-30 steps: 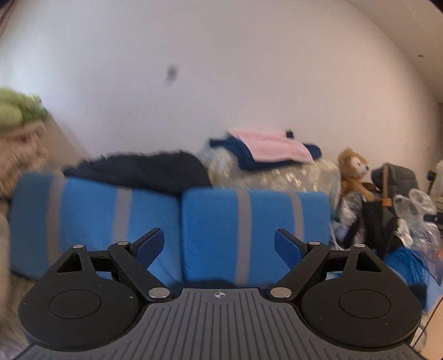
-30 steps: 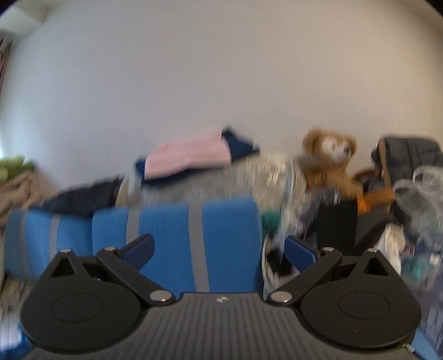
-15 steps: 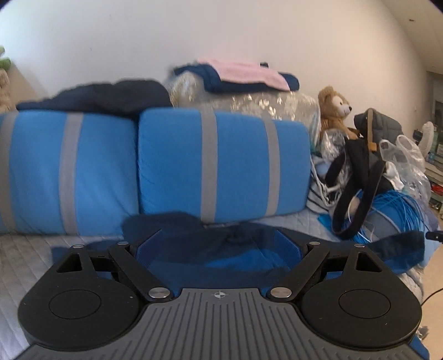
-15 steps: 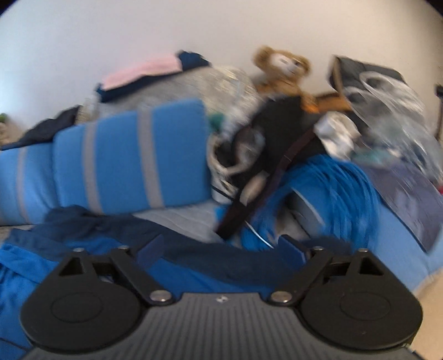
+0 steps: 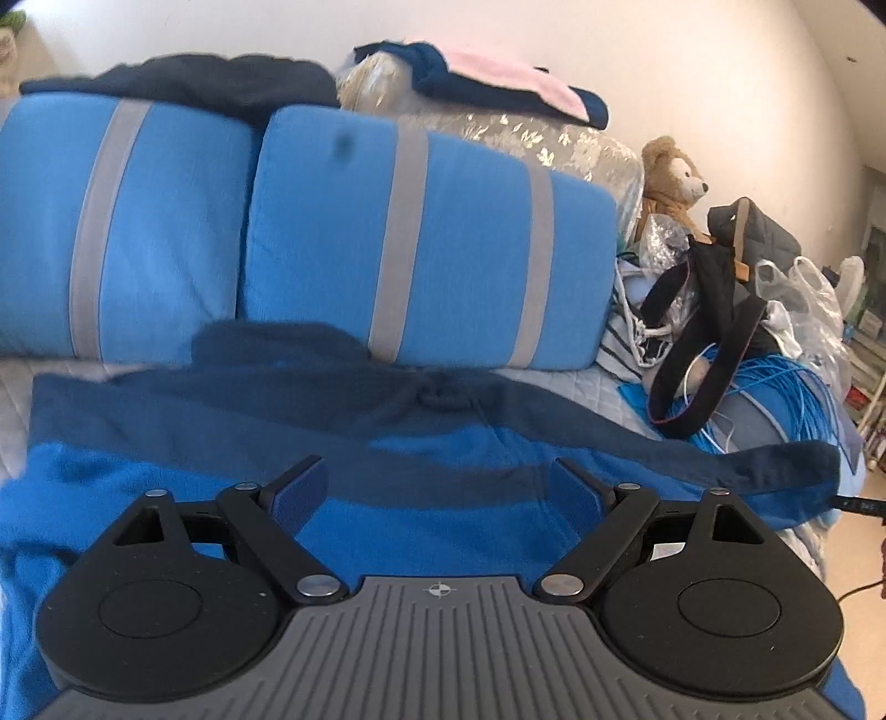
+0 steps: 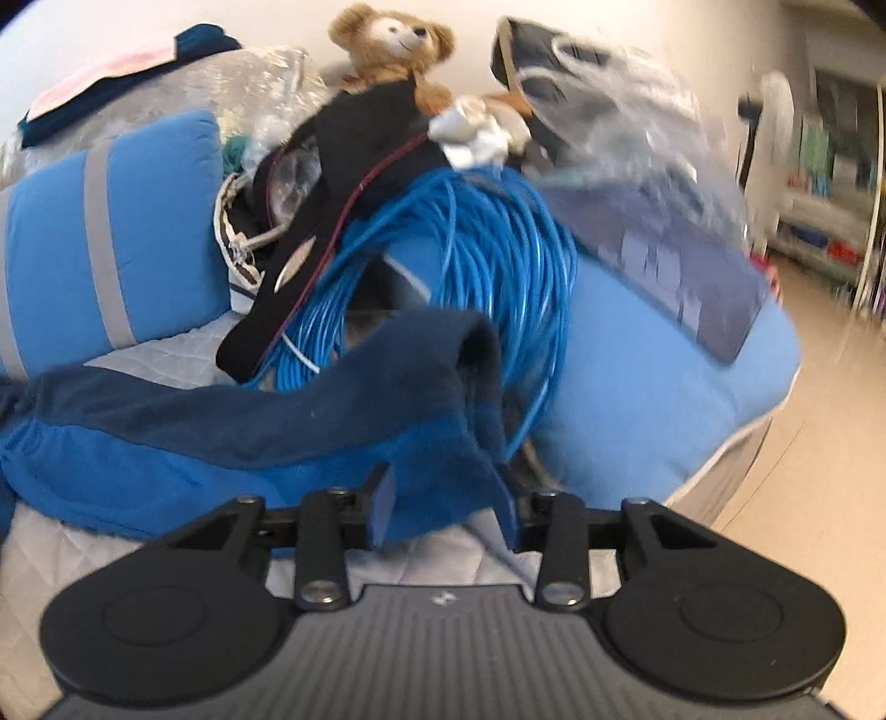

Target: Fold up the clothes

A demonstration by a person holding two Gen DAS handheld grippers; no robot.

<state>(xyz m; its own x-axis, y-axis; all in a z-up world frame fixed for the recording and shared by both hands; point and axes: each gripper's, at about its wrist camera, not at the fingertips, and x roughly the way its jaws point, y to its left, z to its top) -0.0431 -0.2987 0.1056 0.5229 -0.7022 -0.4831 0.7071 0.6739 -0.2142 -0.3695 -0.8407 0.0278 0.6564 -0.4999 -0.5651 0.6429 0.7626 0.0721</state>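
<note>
A bed point(image 5: 559, 382) covered in a pale quilted sheet carries everything here, with two bright blue cushions point(image 5: 421, 243) striped in grey standing along its back against a white wall point(image 5: 692, 83). Spread across the sheet in front of the cushions lies the task's garment, a blue sweater point(image 5: 432, 531) with a dark navy upper part and a brighter blue lower part, one long sleeve point(image 6: 354, 399) reaching out toward the cluttered end of the bed. On top of the cushions rests a dark piece of clothing point(image 5: 210, 88), and beside it a folded pink and navy pile point(image 5: 498, 83) sits on a glossy wrapped bundle. At the far end a coil of blue cable point(image 6: 487, 249) lies under a black strap point(image 6: 310, 266), with a teddy bear point(image 6: 398, 44) and clear plastic bags point(image 5: 803, 293) heaped behind. The left hand-held gripper point(image 5: 437, 487) hovers low over the sweater's bright blue body with its jaws spread wide and nothing between them pressed. The right hand-held gripper point(image 6: 446, 512) sits at the sleeve's end, where the navy cuff folds over; its jaws have just been closing and now stand partway in, with the sleeve's fabric lying between them, though the blur keeps me from telling whether the pads point(image 6: 382, 512) actually press the cloth.
</note>
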